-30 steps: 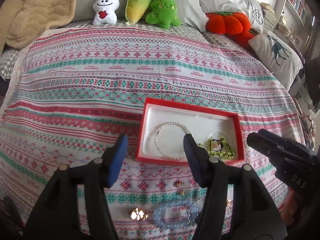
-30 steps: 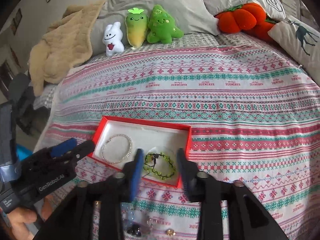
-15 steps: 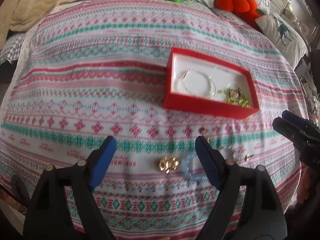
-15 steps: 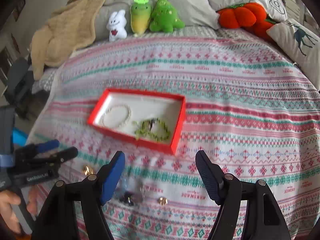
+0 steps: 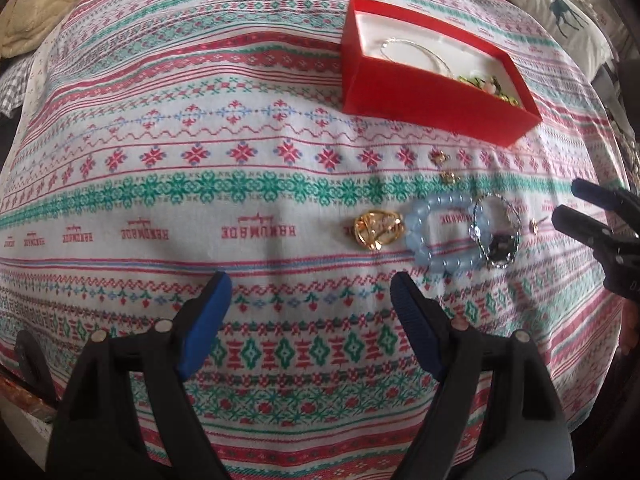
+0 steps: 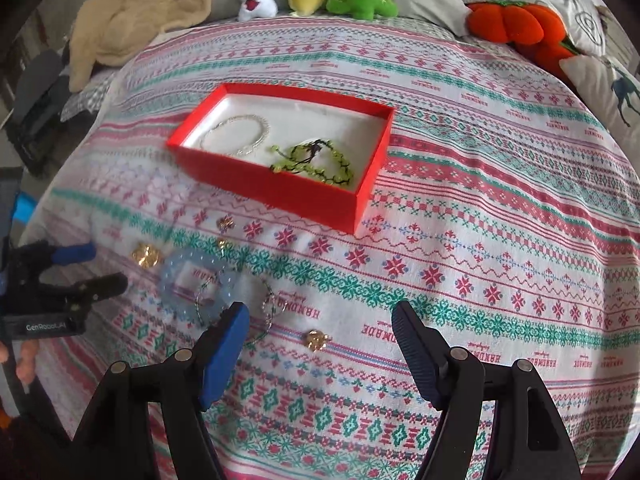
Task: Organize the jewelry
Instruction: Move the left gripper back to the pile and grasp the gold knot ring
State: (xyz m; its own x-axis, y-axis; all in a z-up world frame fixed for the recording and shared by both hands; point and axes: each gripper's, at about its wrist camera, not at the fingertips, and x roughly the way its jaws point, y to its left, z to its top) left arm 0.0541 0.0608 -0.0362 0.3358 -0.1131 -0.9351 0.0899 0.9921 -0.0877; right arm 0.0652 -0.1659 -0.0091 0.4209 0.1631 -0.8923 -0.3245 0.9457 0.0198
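The shallow red cardboard box (image 6: pixel 276 196) on the patterned bedspread (image 6: pixel 480 240) already holds a thin silver bangle (image 6: pixel 236 134) and a green beaded bracelet (image 6: pixel 316 164); left loose in front of it are a pale blue beaded bracelet (image 5: pixel 440 236), a crumpled gold piece (image 5: pixel 376 230), a sparkly silver bracelet (image 5: pixel 496 236) and some small gold earrings (image 6: pixel 316 339); the left gripper (image 5: pixel 308 312) and right gripper (image 6: pixel 320 340) both stand wide apart, holding nothing.
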